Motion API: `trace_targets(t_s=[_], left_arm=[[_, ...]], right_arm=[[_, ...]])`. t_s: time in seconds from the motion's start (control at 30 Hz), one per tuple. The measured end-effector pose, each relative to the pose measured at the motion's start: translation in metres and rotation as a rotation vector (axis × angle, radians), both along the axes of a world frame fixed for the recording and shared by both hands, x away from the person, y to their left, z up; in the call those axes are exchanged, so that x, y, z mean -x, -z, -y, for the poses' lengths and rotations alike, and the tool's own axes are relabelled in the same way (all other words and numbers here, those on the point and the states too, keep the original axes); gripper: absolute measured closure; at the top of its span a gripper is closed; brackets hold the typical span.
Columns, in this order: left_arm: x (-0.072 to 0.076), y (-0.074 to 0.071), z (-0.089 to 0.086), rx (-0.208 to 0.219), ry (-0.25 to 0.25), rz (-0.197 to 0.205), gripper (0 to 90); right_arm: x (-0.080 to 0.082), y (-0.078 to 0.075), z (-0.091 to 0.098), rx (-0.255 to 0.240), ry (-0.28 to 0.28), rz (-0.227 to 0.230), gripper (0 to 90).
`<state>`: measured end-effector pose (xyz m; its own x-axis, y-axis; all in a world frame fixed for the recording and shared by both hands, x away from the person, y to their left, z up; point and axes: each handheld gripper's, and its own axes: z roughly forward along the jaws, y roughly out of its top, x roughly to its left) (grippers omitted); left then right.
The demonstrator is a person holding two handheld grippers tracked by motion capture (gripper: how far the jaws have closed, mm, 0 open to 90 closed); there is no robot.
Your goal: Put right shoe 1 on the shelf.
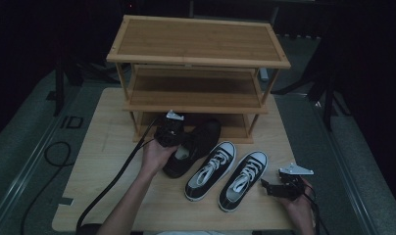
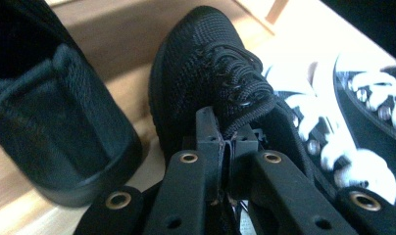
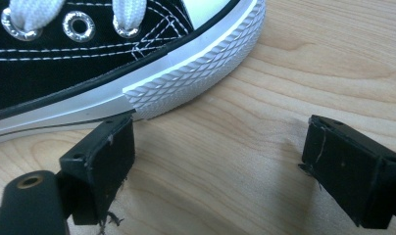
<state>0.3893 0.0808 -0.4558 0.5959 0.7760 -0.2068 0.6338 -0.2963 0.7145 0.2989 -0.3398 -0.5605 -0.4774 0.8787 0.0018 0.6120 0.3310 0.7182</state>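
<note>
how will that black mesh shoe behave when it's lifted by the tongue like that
The black mesh shoe looks soft, so its tongue will probably stretch and fold where the left gripper pinches it. Held at one thin edge, it may dangle toe-down and swing. It seems light enough for that grip.

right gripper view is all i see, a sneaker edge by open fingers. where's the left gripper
Observer: The left gripper is shut on a black shoe, at its tongue.
Operator: where's that shoe
Observer: On the table, toe towards the bottom shelf of a wooden rack.
Operator: how many sneakers near me
Observer: Two sneakers lie side by side; the right gripper is beside the outer one.
</note>
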Motion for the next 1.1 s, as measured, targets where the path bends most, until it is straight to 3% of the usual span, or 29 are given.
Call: trace_targets(t_s=[0.27, 0.5, 0.57, 0.93, 1.1], left_arm=[[-0.004, 0.007, 0.006, 0.001, -0.115, 0.034, 87.5], [-0.007, 0.012, 0.005, 0.009, -0.159, 0.037, 87.6], [-0.007, 0.013, 0.006, 0.013, -0.163, 0.044, 87.5], [-0.013, 0.022, -0.001, -0.026, -0.144, 0.003, 86.7], [-0.012, 0.02, -0.003, -0.03, -0.104, 0.003, 78.2]], right_arm=[[0.0, 0.0, 0.0, 0.0, -0.001, 0.001, 12.2], [0.0, 0.0, 0.0, 0.0, -0.001, 0.001, 12.2], [0.0, 0.0, 0.0, 0.0, 0.0, 0.0, 12.2], [0.0, 0.0, 0.0, 0.0, -0.001, 0.0, 12.2], [0.0, 0.0, 0.0, 0.0, -0.001, 0.0, 12.2]])
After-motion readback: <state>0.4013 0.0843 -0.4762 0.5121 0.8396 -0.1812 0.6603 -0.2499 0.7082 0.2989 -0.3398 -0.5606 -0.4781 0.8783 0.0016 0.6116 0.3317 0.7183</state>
